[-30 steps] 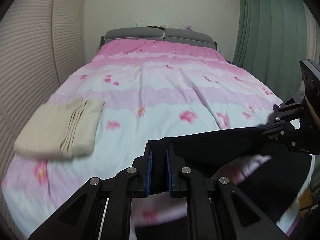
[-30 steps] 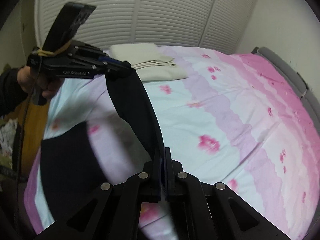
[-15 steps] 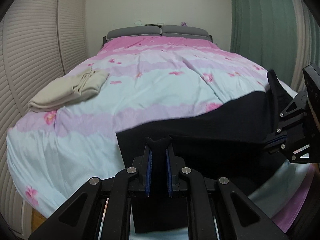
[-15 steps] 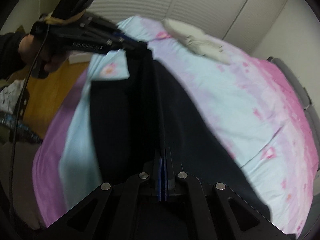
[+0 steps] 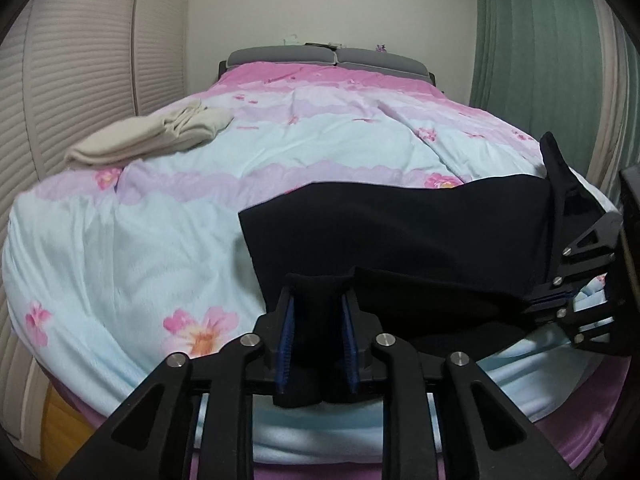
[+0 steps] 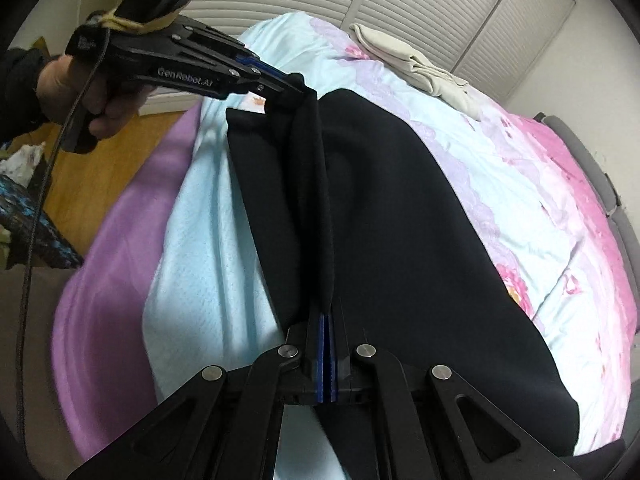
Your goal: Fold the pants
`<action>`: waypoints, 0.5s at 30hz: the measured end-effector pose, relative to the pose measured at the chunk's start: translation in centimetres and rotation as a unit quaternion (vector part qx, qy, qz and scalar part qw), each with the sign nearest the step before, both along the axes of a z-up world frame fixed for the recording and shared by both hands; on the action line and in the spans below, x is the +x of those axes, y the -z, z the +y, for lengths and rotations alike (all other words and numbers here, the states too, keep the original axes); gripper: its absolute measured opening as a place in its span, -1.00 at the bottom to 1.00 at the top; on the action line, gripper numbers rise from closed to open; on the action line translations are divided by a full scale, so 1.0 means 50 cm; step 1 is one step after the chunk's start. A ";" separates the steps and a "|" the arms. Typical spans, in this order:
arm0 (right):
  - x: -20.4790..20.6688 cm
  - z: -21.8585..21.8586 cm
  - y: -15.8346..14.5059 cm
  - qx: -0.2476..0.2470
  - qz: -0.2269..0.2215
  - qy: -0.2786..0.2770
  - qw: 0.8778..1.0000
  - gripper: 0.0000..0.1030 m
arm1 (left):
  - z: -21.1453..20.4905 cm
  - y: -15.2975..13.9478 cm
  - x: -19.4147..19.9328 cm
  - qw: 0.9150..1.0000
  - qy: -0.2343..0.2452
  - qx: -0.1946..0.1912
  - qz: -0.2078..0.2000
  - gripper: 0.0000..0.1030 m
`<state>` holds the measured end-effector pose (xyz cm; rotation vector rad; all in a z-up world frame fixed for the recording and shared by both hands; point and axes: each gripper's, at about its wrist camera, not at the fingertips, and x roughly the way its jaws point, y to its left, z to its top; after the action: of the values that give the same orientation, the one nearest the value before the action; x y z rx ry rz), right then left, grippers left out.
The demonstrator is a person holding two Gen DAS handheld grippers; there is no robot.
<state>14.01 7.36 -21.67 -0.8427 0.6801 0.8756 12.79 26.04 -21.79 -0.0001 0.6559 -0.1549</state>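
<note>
Black pants (image 5: 420, 224) lie spread across the near end of the bed, with one edge lifted and stretched between my two grippers. My left gripper (image 5: 318, 320) is shut on a bunched corner of the pants; it also shows in the right wrist view (image 6: 288, 84). My right gripper (image 6: 327, 344) is shut on the other end of the same edge, and shows at the right of the left wrist view (image 5: 556, 294). The pants (image 6: 400, 220) drape flat over the duvet beyond the held fold.
The bed has a pink, white and pale blue flowered duvet (image 5: 280, 152). Folded beige pants (image 5: 152, 136) lie at its left side near the slatted wardrobe doors (image 5: 72, 60). A grey headboard (image 5: 328, 56) stands at the far end. Green curtains (image 5: 532, 48) hang on the right.
Both grippers have come down toward the bed with the pants. The pants went from hanging in the air to lying spread over the near end of the duvet.
</note>
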 end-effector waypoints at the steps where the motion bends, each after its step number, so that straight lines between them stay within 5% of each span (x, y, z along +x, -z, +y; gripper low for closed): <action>1: 0.001 0.000 0.007 -0.002 -0.001 0.004 1.000 -0.95 | 0.000 0.000 -0.004 1.000 0.000 -0.003 -0.001 -0.53; 7: 0.017 -0.003 0.005 0.013 0.012 0.027 0.999 -0.84 | 0.009 -0.027 -0.043 1.000 -0.014 -0.014 -0.004 -0.07; 15: 0.005 -0.004 -0.110 0.066 -0.008 0.017 0.998 0.09 | 0.030 -0.080 -0.078 0.999 -0.039 -0.032 -0.005 0.06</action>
<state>14.25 7.18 -16.18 -0.7181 0.6142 0.8715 8.89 27.54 -17.78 -0.0863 0.6395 -0.1000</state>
